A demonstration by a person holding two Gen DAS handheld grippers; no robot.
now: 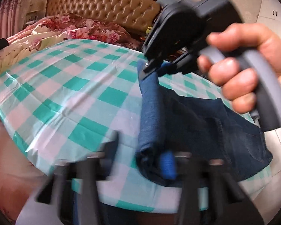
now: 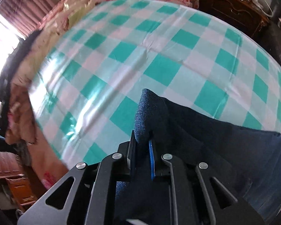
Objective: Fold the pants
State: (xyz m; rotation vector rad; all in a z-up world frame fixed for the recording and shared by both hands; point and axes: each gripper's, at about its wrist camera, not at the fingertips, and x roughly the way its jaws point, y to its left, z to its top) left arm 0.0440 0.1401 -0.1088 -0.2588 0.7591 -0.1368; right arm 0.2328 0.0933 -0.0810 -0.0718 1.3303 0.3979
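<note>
Dark blue denim pants [image 1: 224,123] lie at the right end of a table under a green-and-white checked cloth [image 1: 69,86]. One long folded edge [image 1: 151,112] is raised off the cloth and runs between both grippers. My left gripper [image 1: 151,161], blurred at the bottom of the left wrist view, is shut on the near end of this fold, its blue pad [image 1: 168,166] against the denim. A hand [image 1: 249,63] holds my right gripper [image 1: 155,70] above the far end. In the right wrist view my right gripper [image 2: 142,142] is shut on the pants [image 2: 151,108], which peak just past the fingers.
Behind the table is a bed with a floral quilt [image 1: 69,26] and a tufted headboard [image 1: 103,5]. A dark wooden cabinet [image 2: 234,7] stands at the far right corner. Pale floor tiles [image 1: 279,150] show beyond the table's right edge, and a bright curtained window [image 2: 15,13] is on the left.
</note>
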